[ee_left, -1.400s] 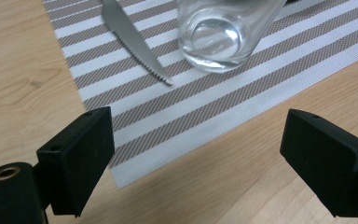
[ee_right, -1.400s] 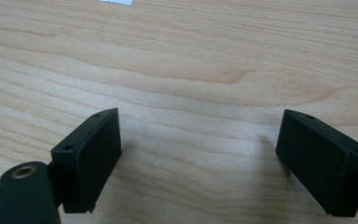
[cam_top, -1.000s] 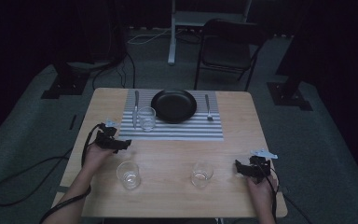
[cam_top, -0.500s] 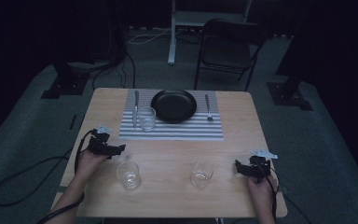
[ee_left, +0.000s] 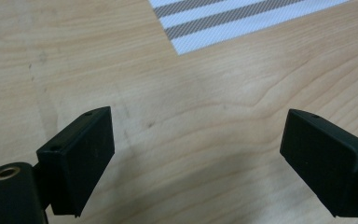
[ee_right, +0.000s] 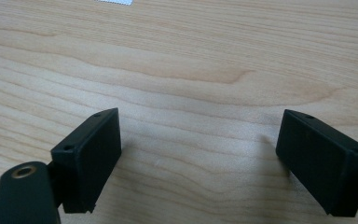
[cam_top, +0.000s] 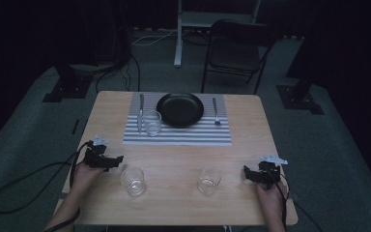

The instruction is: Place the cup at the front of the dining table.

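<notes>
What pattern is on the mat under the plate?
Grey and white stripes on the placemat, clearest in the left gripper view.

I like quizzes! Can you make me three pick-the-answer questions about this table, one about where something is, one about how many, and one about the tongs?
1. Where is the black plate?
A. on the striped mat
B. on the chair
C. on the floor

2. How many clear glasses are on the table?
A. one
B. three
C. five

3. How are the left tongs?
A. shut on a fork
B. open, nothing between
C. shut on a glass

Answers: 1 A, the plate sits on the mat. 2 B, one on the mat, two near the front edge. 3 B, bare wood shows between the jaws.
</notes>
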